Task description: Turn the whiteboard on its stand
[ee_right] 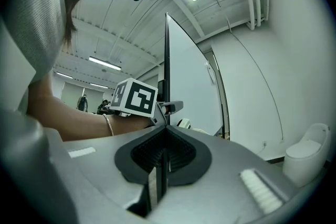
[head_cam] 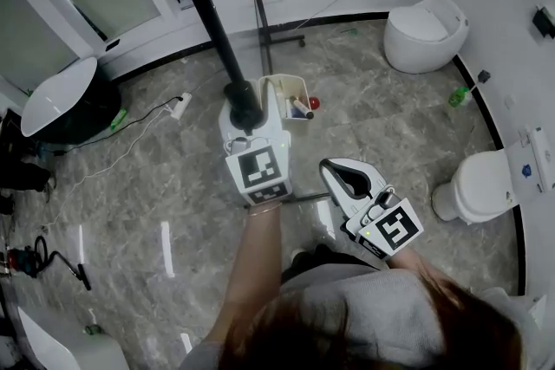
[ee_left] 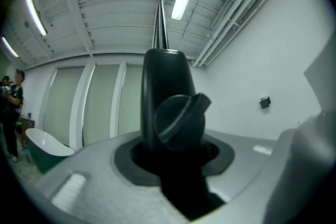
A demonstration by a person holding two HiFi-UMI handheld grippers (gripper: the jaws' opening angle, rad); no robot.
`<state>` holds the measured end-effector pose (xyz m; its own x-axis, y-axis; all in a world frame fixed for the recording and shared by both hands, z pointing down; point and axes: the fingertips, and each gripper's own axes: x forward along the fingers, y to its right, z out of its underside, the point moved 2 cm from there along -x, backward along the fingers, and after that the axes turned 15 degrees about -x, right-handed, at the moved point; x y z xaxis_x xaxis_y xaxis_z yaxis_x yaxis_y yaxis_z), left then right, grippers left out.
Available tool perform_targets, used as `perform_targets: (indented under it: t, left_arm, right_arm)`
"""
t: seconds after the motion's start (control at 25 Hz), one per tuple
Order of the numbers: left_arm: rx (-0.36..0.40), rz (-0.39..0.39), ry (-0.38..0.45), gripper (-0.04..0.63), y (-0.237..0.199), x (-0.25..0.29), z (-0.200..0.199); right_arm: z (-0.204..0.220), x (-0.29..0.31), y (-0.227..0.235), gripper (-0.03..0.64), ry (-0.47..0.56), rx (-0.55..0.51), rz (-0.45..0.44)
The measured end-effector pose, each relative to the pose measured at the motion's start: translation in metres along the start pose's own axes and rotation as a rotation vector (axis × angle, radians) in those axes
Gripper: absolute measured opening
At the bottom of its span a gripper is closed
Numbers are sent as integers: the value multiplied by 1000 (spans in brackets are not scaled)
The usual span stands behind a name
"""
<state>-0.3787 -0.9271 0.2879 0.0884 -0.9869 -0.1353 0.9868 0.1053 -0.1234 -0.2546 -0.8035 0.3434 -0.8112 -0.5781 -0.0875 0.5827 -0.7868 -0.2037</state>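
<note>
Early days imo: left gripper (head_cam: pixel 247 115) jaws clamped on stand's black knob (ee_left: pixel 178 118), right gripper (head_cam: pixel 334 171) jaws together w/ nothing in them. Whiteboard (ee_right: pixel 193 92) prob still needs turning.

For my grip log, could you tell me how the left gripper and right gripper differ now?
The left gripper is shut on the black knob of the stand's post; the right gripper has its jaws together on nothing. The left gripper is at the post; the right gripper hangs apart from it, nearer the person. Both are white-bodied and hand-held.
</note>
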Motion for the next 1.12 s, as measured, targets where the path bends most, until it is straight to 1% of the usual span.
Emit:
perform_targets:
  t: [0.32,0.48,0.64,0.96,1.12]
  left_arm:
    - [14,-31,11,146,-4,0,-2]
    - [17,-64,8,127,1,0,1]
    - [9,-93,7,114,-4,-2,0]
    - [-2,-89,8,112,-1,-15,-2]
    - [-6,-82,7,114,6,-23,0]
  right_arm:
    - [3,-6,-9,3,3,8,-55]
    - [11,-23,-4,3,-4,11,-59]
    - [10,-25,-9,3,2,11,-73]
    - [6,-26,-9,3,-9,5,-57]
    - [7,-29,-18,3,-26,-7,-58]
